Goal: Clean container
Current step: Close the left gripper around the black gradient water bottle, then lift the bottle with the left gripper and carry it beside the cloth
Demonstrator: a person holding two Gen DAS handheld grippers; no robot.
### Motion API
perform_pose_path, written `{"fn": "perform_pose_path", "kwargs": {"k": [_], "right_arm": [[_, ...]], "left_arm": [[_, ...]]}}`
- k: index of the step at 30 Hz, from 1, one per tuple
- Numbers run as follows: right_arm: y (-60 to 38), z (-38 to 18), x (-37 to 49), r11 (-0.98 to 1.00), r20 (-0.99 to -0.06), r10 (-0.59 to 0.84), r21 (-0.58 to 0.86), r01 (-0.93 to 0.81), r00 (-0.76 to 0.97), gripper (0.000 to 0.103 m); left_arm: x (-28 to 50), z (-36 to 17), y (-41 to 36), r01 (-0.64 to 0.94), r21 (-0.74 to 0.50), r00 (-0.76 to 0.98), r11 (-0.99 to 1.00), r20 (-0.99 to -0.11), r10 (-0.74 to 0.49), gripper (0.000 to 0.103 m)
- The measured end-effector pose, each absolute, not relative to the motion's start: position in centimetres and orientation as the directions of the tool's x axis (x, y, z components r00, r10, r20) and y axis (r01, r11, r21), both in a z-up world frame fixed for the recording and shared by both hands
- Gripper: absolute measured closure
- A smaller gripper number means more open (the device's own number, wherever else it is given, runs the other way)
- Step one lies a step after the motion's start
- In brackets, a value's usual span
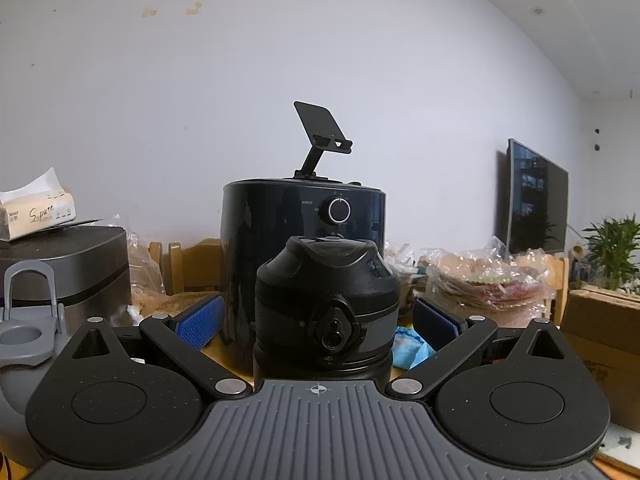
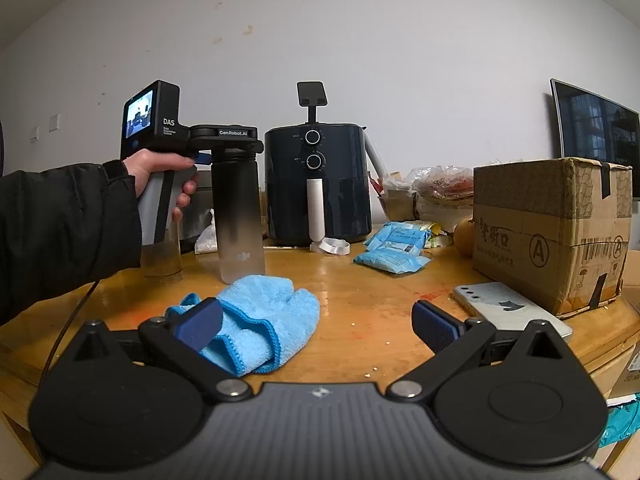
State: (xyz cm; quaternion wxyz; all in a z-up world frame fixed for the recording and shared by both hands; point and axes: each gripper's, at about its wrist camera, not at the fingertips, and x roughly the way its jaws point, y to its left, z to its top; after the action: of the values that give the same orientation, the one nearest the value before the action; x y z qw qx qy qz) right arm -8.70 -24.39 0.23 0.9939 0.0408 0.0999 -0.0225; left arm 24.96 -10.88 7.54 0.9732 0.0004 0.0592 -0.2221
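A bottle (image 2: pixel 239 216), black at the top and fading to frosted clear below, stands upright on the wooden table (image 2: pixel 360 296). In the left wrist view its black lid (image 1: pixel 326 292) sits between the blue pads (image 1: pixel 200 320) of my left gripper (image 1: pixel 318 320), which is open, with a gap on each side. A person's hand (image 2: pixel 160 168) holds that gripper at the bottle's top. A light blue cloth (image 2: pixel 268 312) lies crumpled on the table just in front of the bottle. My right gripper (image 2: pixel 318 326) is open and holds nothing; its left finger hangs over the cloth.
A dark air fryer (image 2: pixel 318 188) stands behind the bottle. To the right are a cardboard box (image 2: pixel 552 232), a phone (image 2: pixel 508 308) and blue packets (image 2: pixel 396 248). A drinking glass (image 2: pixel 162 256) stands left of the bottle. A rice cooker (image 1: pixel 64 272) and a grey lid (image 1: pixel 28 332) are at the left.
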Motion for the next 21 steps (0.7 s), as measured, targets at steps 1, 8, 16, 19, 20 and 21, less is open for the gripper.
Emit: {"fn": "perform_pose_path", "kwargs": {"k": [1,8,16,19,20,21], "right_arm": [[-24.39,0.24,-8.73,0.996,-0.2,-0.037,0.076,0.054,0.979,0.0],[-24.0,0.26,-9.0,0.997,-0.189,-0.043,0.049,0.053,0.981,0.0],[-24.11,0.18,-9.07,0.997,-0.192,-0.044,0.055,0.056,0.98,0.0],[-24.1,0.13,-9.04,0.997,-0.194,-0.042,0.058,0.054,0.98,0.0],[-24.1,0.11,-9.01,0.997,-0.195,-0.042,0.059,0.054,0.98,0.0],[-24.11,0.1,-8.99,0.997,-0.196,-0.041,0.06,0.054,0.98,0.0]], "left_arm": [[25.01,7.53,-10.88,0.431,-0.027,0.895,0.902,-0.115,-0.431,0.0],[25.27,7.44,-10.79,0.423,-0.04,0.898,0.905,-0.119,-0.425,0.013],[24.82,7.49,-11.26,0.418,-0.008,0.902,0.909,-0.117,-0.416,0.035],[24.69,7.41,-11.52,0.415,-0.001,0.904,0.91,-0.111,-0.412,0.035],[24.68,7.39,-11.56,0.414,0.0,0.905,0.91,-0.11,-0.411,0.035],[24.67,7.39,-11.59,0.413,0.0,0.905,0.911,-0.109,-0.411,0.035]]}}
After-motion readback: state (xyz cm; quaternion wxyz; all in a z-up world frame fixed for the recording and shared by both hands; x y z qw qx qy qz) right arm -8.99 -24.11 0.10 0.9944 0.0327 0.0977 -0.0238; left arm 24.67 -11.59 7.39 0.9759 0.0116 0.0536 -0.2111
